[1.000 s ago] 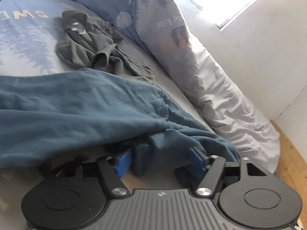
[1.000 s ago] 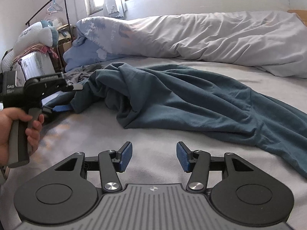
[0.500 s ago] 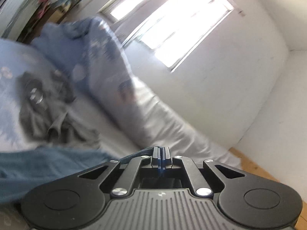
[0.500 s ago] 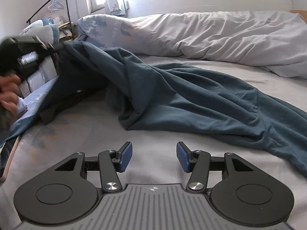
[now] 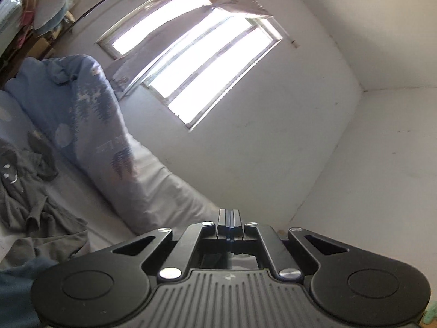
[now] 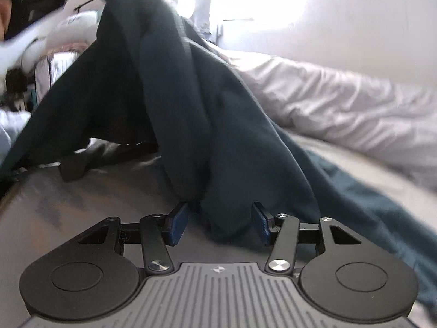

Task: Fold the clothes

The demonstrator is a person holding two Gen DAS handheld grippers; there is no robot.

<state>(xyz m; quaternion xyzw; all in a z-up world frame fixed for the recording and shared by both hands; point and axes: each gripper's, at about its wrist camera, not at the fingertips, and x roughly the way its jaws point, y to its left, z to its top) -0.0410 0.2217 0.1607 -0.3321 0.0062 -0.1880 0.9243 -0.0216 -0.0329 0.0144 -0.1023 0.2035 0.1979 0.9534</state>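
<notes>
- On the bed (image 6: 82,199), the teal garment (image 6: 207,114) rises in a tall peak from the grey sheet, its upper end pulled up toward the top left of the right wrist view and its lower part trailing along the sheet toward the bed's right edge.
- The right gripper (image 6: 217,222) sits low over the sheet with its blue pads (image 6: 177,222) spread apart; a hanging fold of the teal garment drops into the gap between them, and whether either pad touches the cloth cannot be told.
- The left gripper (image 5: 229,225) is tilted upward toward the window (image 5: 196,63), its fingers pressed together. Cloth between them cannot be made out from this angle; a patch of teal shows at the lower left edge of that view, beside the gripper body.
- A crumpled grey garment (image 5: 30,207) lies on the sheet toward the head of the bed, apart from the teal one.
- A pale duvet (image 6: 341,101) with a blue printed end (image 5: 90,114) is bunched along the far edge of the bed, against the wall under the window.
- The upper left of the right wrist view is motion-blurred; little there can be told apart.
</notes>
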